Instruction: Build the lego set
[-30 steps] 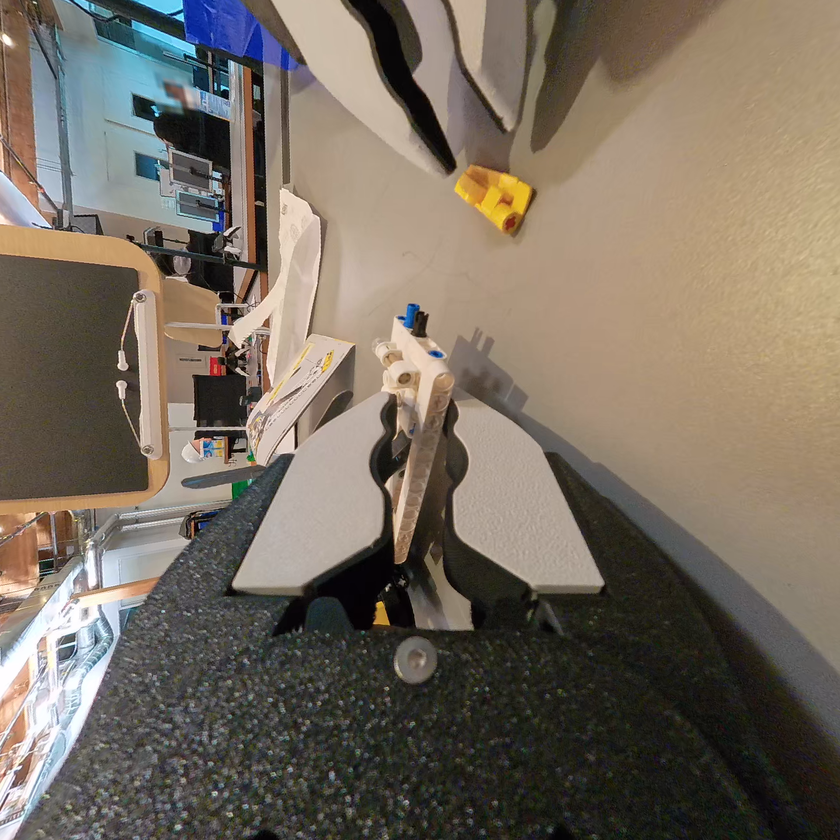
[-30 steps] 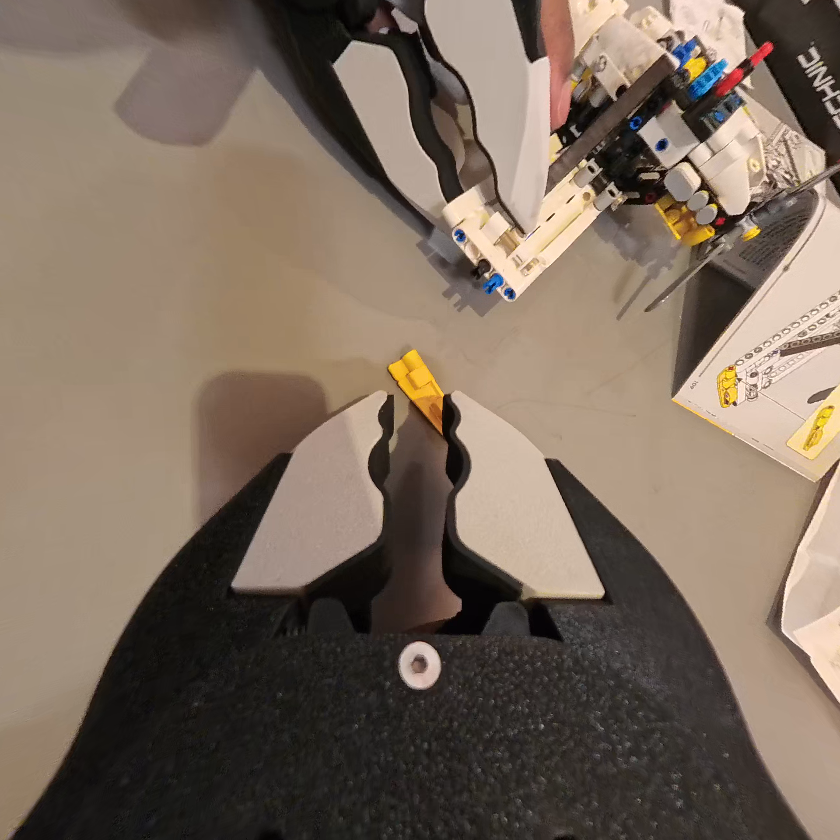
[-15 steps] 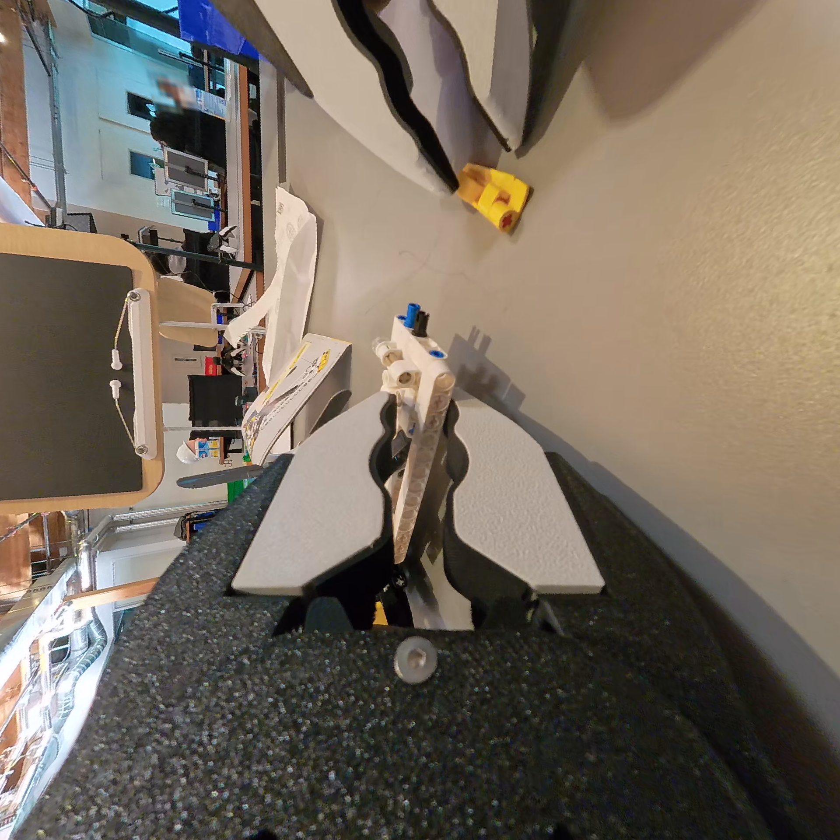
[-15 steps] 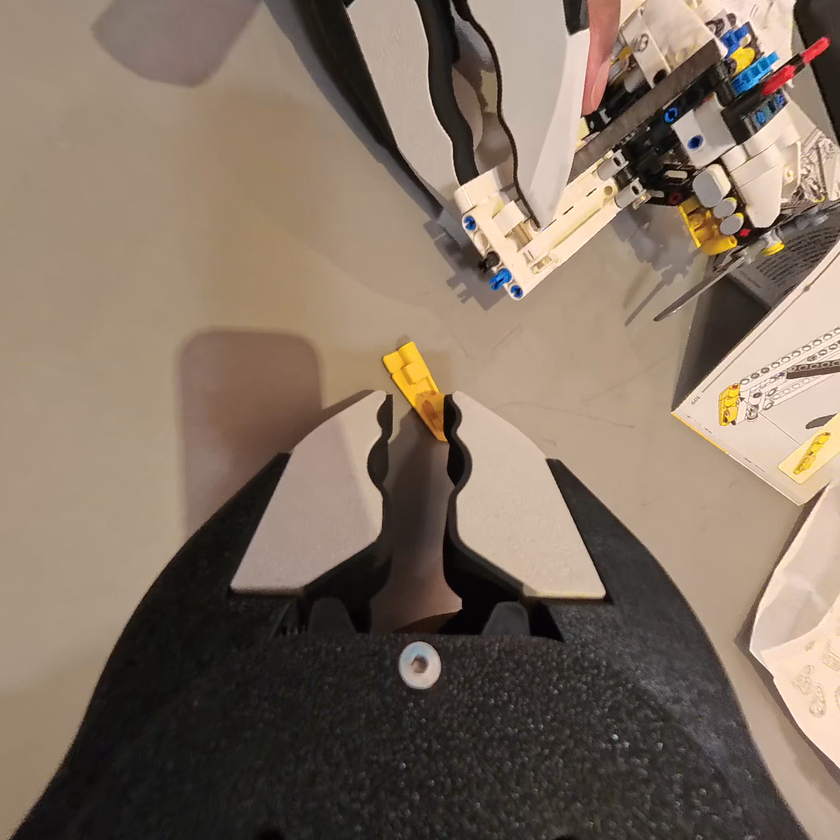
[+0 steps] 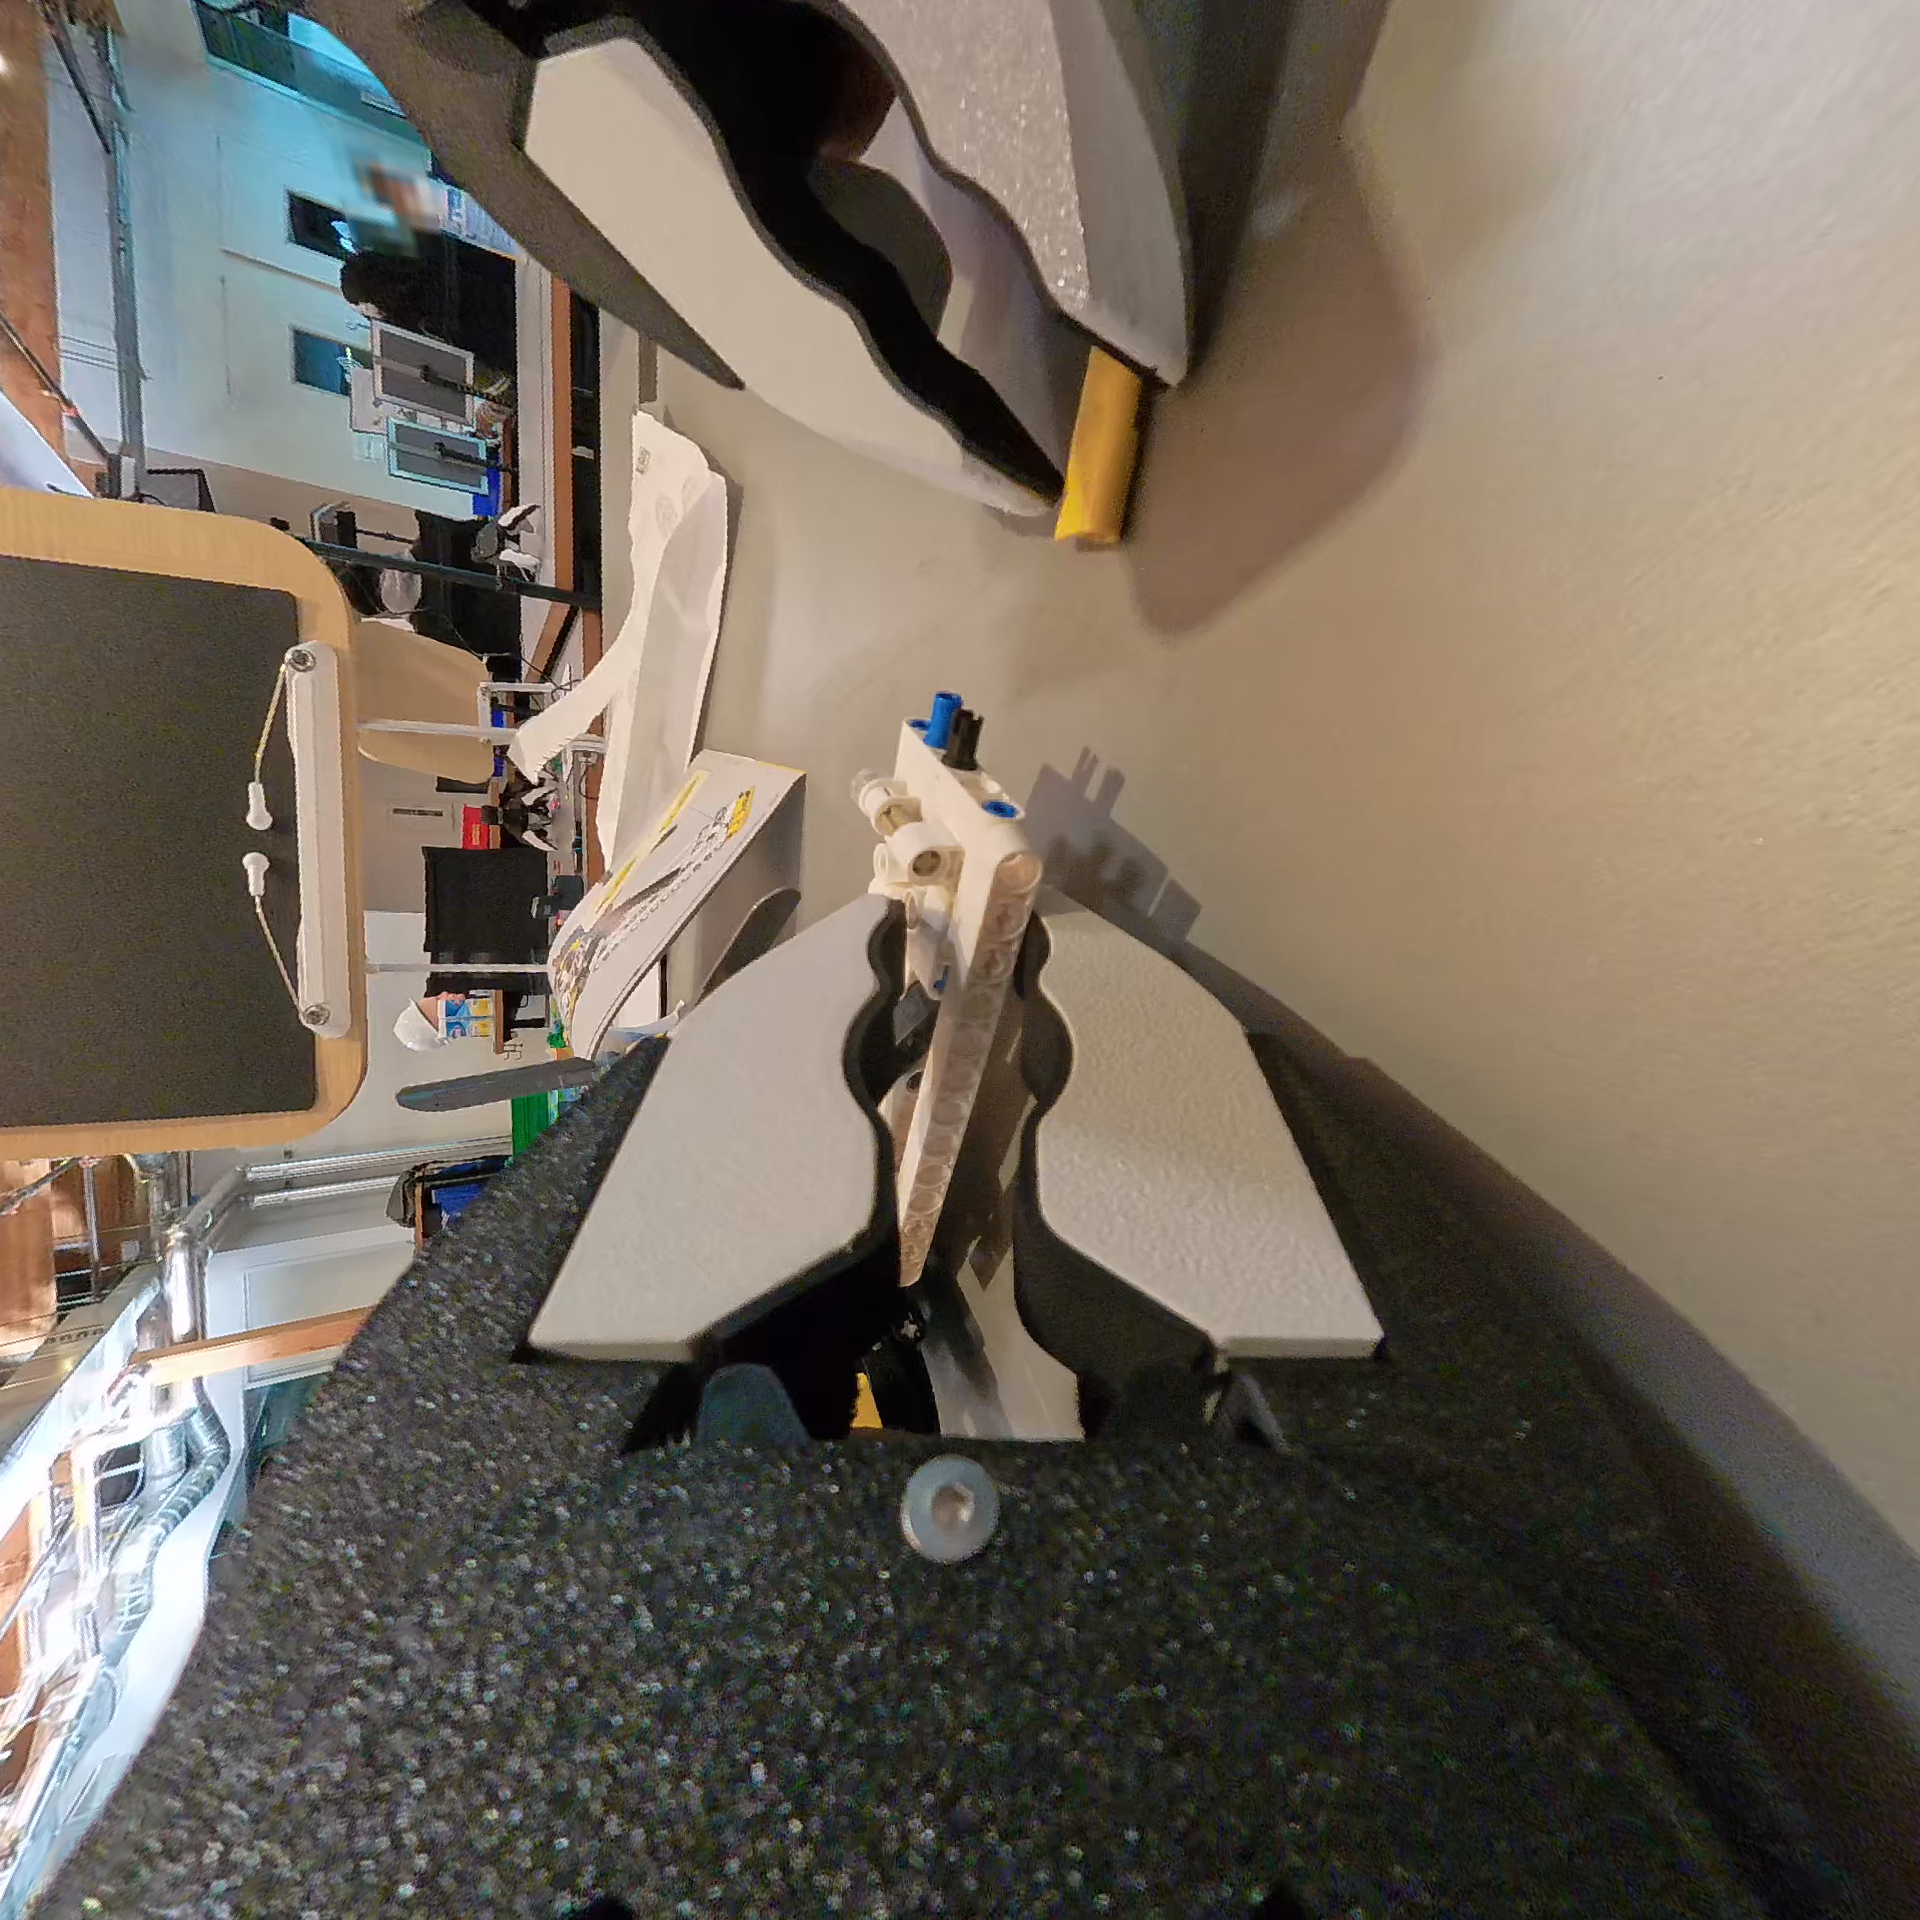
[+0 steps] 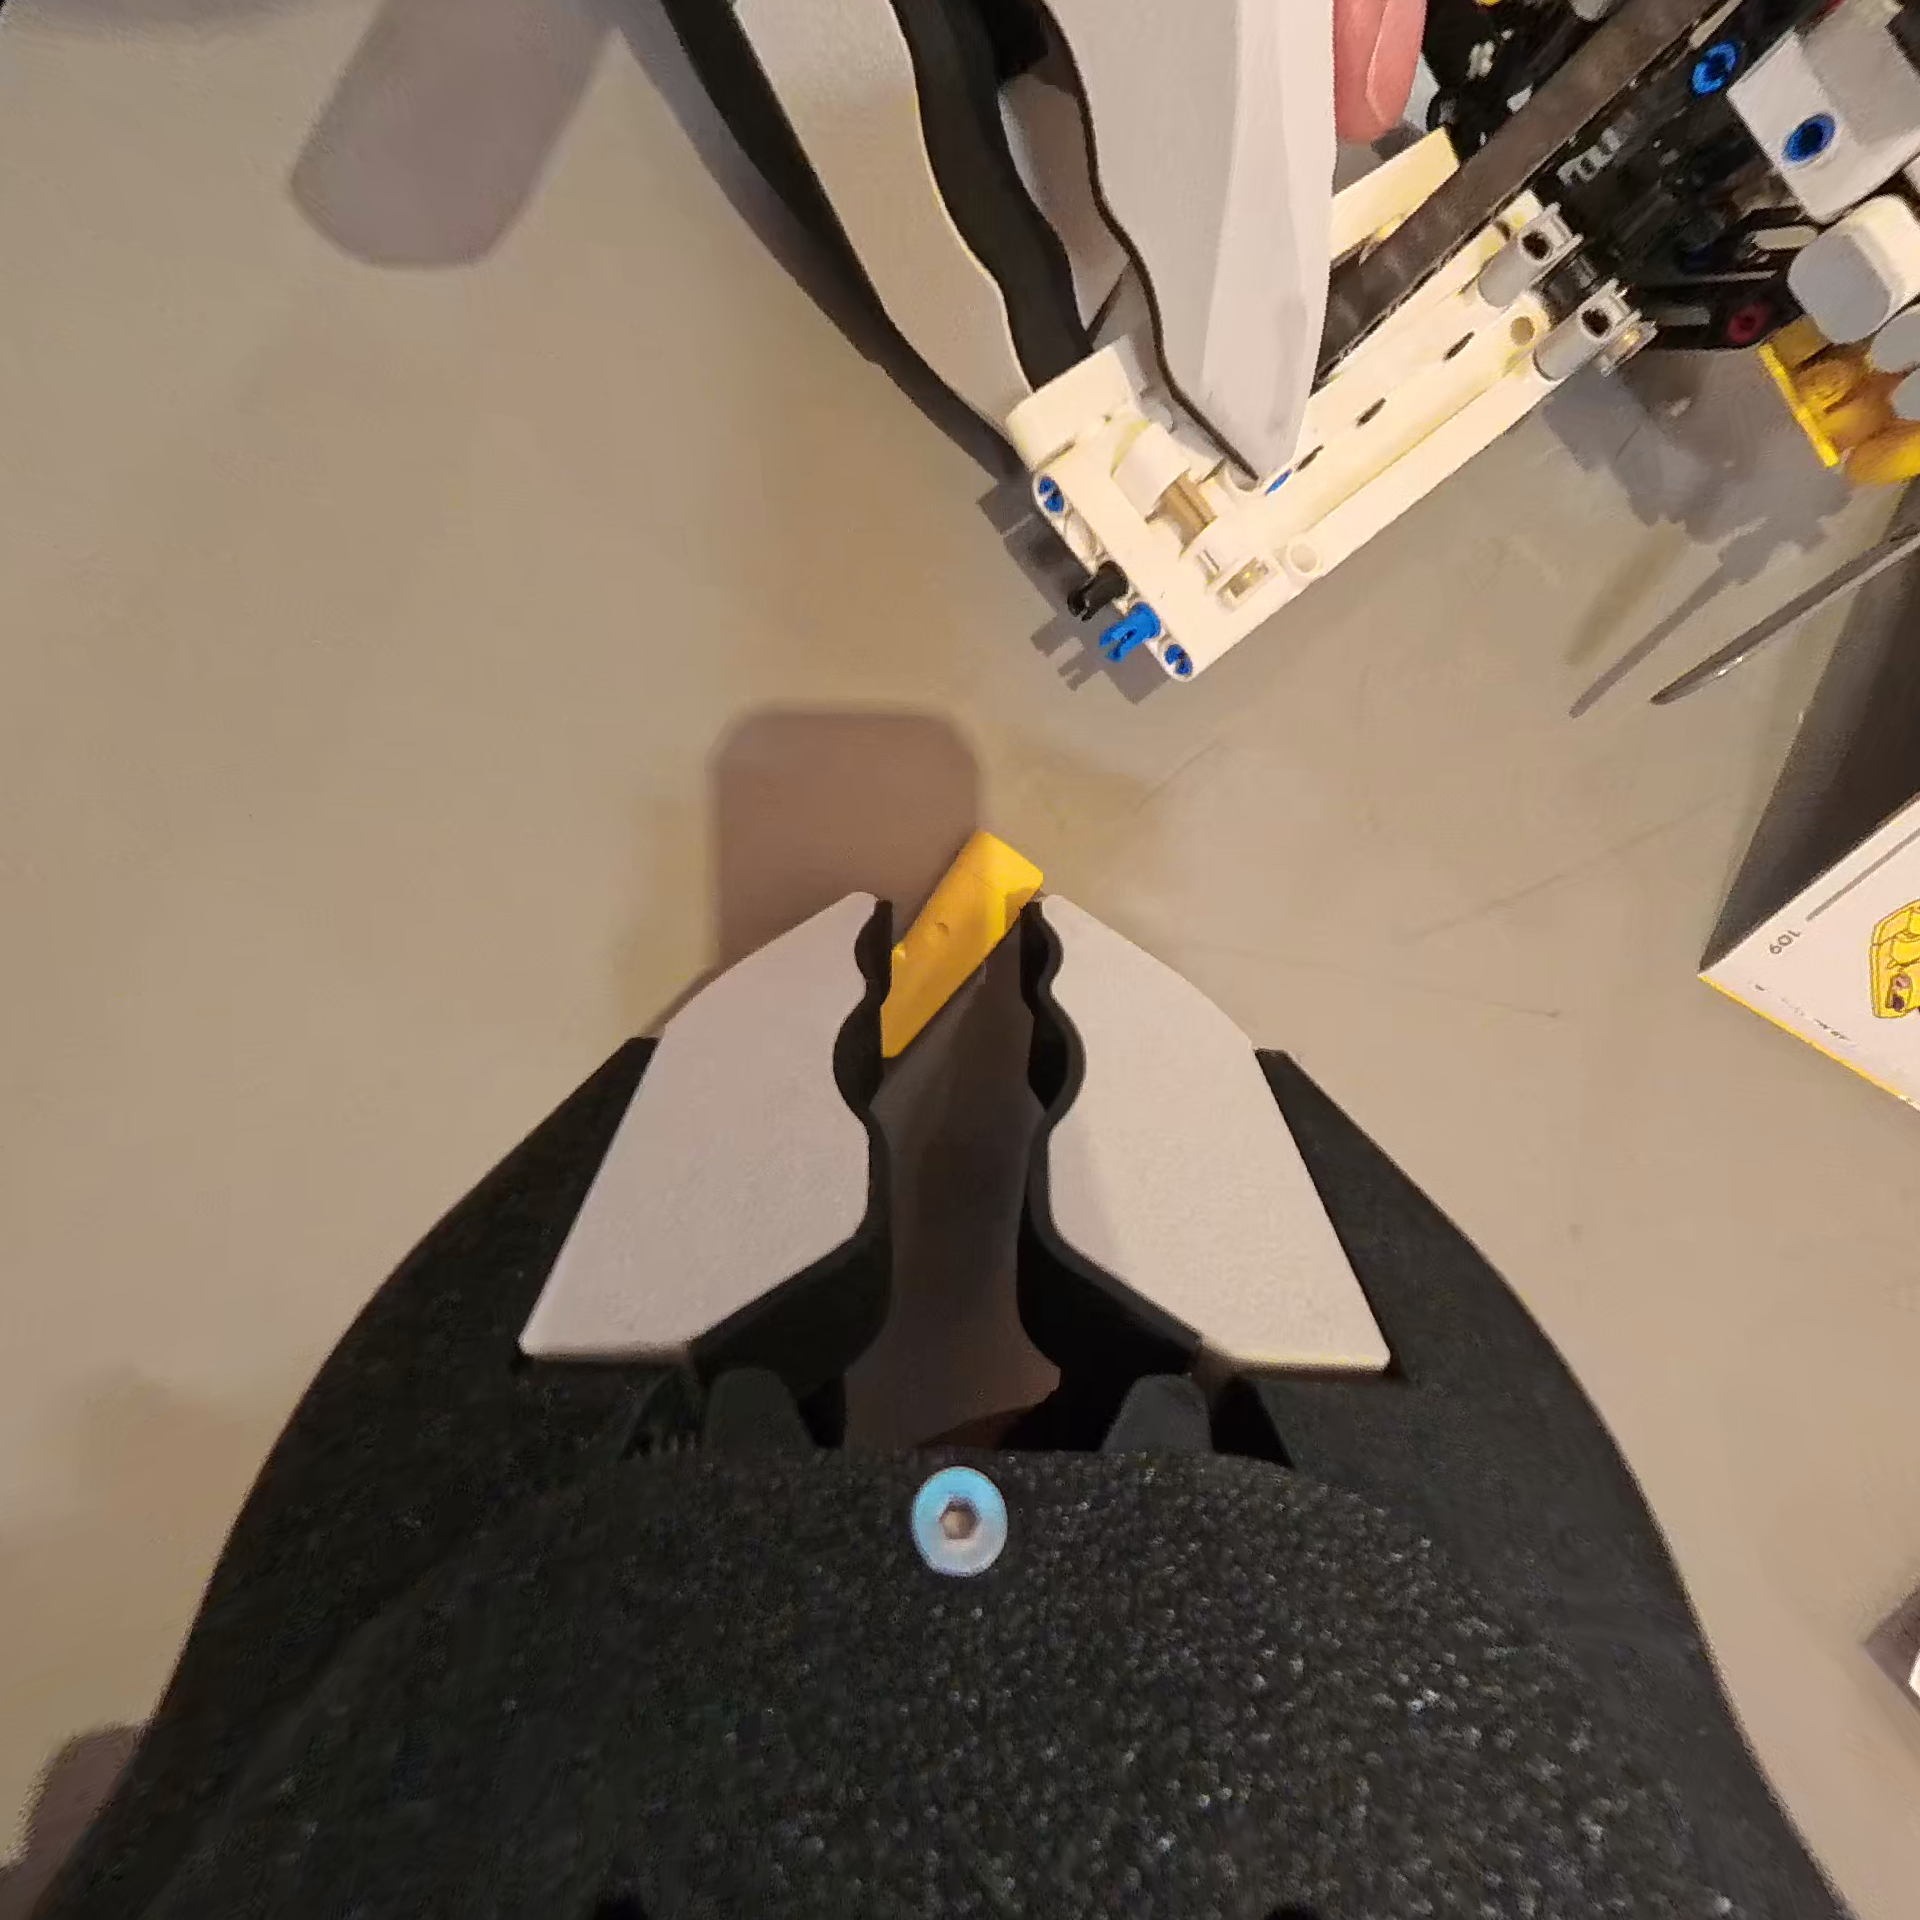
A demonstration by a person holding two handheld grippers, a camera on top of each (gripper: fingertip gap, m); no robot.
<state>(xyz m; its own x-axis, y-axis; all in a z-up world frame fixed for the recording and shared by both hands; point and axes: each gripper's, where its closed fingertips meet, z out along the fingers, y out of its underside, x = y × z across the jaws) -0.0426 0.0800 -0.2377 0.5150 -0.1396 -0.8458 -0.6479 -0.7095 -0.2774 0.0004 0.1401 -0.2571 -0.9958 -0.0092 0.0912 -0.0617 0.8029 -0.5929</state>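
**Yellow brick now in the right jaws**

Since a second ago, the right gripper [image 6: 956,914] has closed its jaws on the yellow brick [image 6: 951,945], tilted over the desk [image 6: 312,727]. Beyond, the left gripper [image 5: 961,914] clamps the white model [image 5: 966,852].

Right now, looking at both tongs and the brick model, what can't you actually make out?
- Yellow brick piece, right wrist view: its lower end hidden between the right tongs.
- White brick model, right wrist view: far end cut off by the top edge; left tongs cover its middle.
- Instruction booklet: cut off by the right edge.
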